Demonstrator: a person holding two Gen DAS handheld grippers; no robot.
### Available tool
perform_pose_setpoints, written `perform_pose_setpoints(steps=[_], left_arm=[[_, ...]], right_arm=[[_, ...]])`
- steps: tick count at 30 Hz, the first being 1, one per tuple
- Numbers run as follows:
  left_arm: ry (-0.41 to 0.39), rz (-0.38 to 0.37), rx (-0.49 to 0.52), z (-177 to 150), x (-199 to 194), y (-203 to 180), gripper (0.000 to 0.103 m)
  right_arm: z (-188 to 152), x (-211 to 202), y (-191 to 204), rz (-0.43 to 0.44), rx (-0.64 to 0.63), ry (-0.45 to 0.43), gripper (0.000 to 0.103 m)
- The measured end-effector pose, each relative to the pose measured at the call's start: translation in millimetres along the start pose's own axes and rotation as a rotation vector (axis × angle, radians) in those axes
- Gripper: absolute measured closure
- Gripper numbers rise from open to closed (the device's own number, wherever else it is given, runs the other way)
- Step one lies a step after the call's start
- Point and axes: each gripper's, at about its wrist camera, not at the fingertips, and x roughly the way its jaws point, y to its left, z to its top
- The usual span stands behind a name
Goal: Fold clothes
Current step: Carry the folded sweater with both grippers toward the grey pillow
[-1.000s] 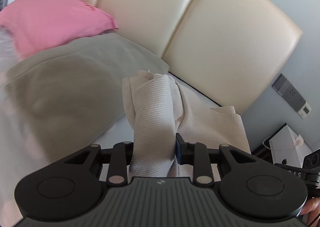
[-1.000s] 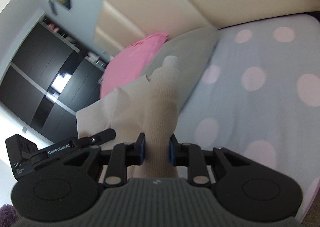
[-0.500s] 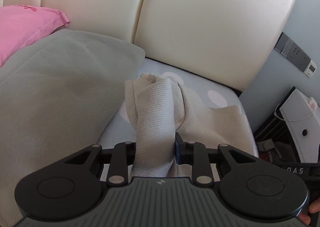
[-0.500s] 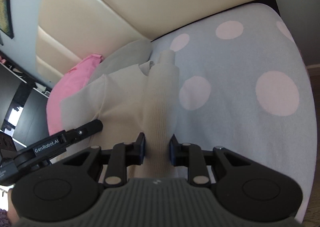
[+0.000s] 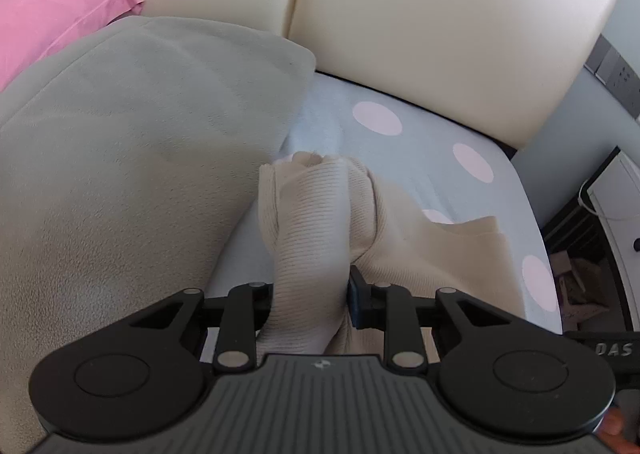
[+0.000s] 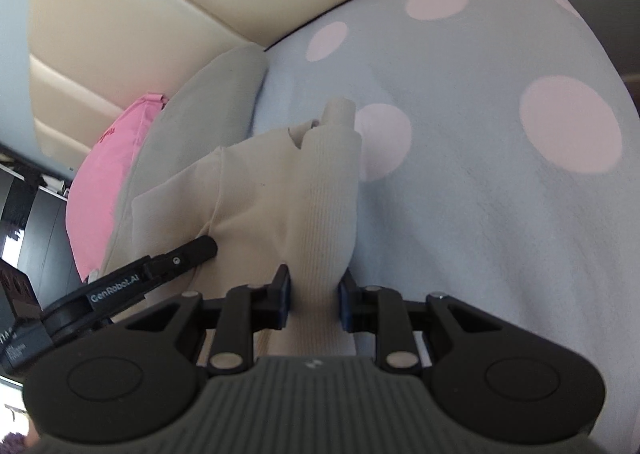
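Held bunched in both tools above the bed point(image 5: 404, 149): a cream ribbed garment point(image 5: 316, 221), its gathered roll running lengthwise straight ahead of each tool, away from the fingers toward the headboard point(image 5: 440, 25). Left tool point(image 5: 309, 302) clamped on a thick rope of the ribbed knit, with only the blue-padded right finger visible and the left finger buried under fabric. Right tool point(image 6: 314, 296) clamped on another gathered length of the same garment point(image 6: 328, 189), both blue pads pressed against its sides. Fine vertical ribbing, pale beige, a narrow cuff-like end at the far tip of the roll ahead of the right tool. Seen from the left wrist only: a loose flat panel of the garment spread to the right of the tool over the polka-dot sheet, plus a wall switch plate point(image 5: 616, 69) far right. Seen from the right wrist only: the other tool's black finger tucked into the fabric at left. Grey pillow point(image 5: 132, 157) and pink pillow point(image 5: 52, 17) ahead-left of both.
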Motion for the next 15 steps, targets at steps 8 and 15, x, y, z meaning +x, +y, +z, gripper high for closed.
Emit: perform_pose_setpoints(steps=[8,15], left_arm=[[0.14,0.013,0.05,4.4,-35.6,-3.0,0.081],[0.123,0.023,0.001,-13.7,-16.6,10.7,0.081]], right_arm=[[-10.6,-20.0,-12.2,0.099,0.177,0.143,0.078],[-22.8,-15.8,-0.1,0.054,0.086,0.104,0.078]])
